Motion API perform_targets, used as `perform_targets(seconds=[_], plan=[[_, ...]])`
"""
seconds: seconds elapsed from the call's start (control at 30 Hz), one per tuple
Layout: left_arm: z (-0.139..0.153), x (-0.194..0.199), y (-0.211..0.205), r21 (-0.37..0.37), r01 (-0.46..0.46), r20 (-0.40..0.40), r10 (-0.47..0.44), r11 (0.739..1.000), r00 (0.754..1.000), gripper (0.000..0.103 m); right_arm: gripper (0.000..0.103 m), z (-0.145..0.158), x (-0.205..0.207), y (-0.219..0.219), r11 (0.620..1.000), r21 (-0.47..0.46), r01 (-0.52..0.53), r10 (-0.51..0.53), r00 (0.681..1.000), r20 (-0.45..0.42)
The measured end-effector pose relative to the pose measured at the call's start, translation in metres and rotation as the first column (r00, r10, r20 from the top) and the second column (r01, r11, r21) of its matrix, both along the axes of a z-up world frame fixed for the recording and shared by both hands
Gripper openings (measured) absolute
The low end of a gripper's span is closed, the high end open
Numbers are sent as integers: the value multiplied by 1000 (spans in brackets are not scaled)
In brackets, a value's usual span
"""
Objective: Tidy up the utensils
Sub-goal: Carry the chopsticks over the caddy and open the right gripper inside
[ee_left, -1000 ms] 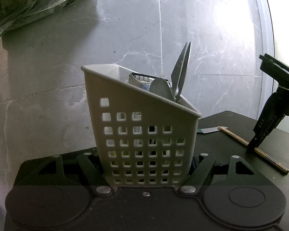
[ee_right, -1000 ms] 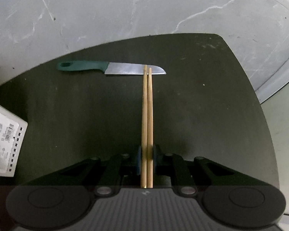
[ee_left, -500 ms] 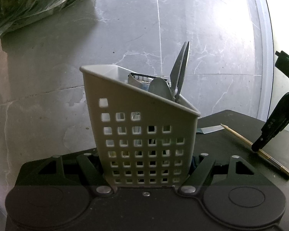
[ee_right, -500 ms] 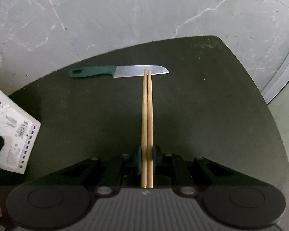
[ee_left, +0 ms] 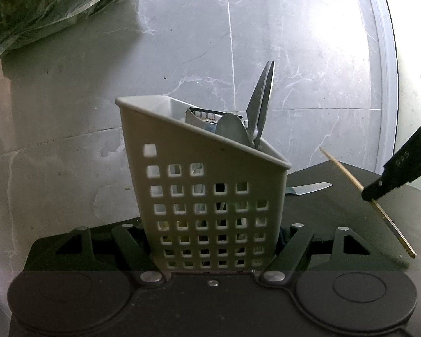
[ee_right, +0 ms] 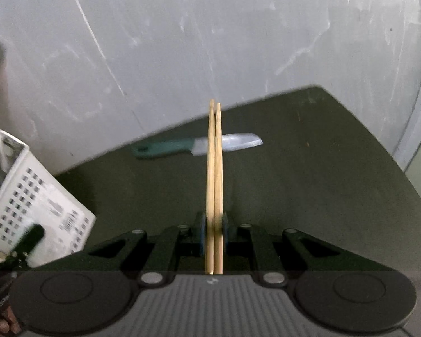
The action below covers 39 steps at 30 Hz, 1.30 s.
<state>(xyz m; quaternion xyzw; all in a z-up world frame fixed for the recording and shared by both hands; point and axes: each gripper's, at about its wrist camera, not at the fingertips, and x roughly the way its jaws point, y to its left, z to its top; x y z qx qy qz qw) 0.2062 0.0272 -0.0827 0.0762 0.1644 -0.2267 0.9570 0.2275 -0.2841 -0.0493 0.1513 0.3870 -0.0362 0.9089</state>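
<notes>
My left gripper [ee_left: 213, 241] is shut on the base of a white perforated utensil caddy [ee_left: 207, 196] and holds it upright; scissors [ee_left: 261, 106] and other metal utensils stick out of it. My right gripper [ee_right: 214, 227] is shut on a pair of wooden chopsticks [ee_right: 214, 168] and holds them lifted off the black table [ee_right: 322, 168], tips tilted up. The chopsticks [ee_left: 365, 199] and right gripper [ee_left: 379, 189] also show at the right of the left wrist view. The caddy [ee_right: 39, 207] shows at the left of the right wrist view. A green-handled knife [ee_right: 196, 146] lies on the table beyond the chopsticks.
The black table stands on a grey marble floor [ee_left: 70, 98]. A plastic bag of dark stuff [ee_left: 42, 5] lies at the far left. The knife blade [ee_left: 308, 188] peeks out right of the caddy.
My right gripper has lifted the chopsticks off the table and tipped their points upward. The caddy has come further into the right wrist view. The left gripper has stayed put.
</notes>
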Motion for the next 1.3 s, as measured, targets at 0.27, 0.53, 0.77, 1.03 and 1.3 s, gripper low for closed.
perform_targets(seconds=[0.27,0.53,0.77,1.03,1.3], plan=[[-1,-2,1,0,2,12,-2,1000,1000,77,13,21,-16,19,1000,16,-11,7,972,234],[-5,-8,1,-1,2,20,-2,1000,1000,77,13,95,-14,44,997,-44,-70,83,876,475],[-1,-6,-1,2,-2,5,2,1000,1000,77,13,155,-7,75,986,-39,-163,149,745,650],[1,0,-1,-4,-8,-3,8,1000,1000,76,13,151,2,119,960,1,-279,190,655,731],[0,-1,-1,-1,-7,3,7,1000,1000,77,14,94,6,147,939,1,-344,246,670,700]])
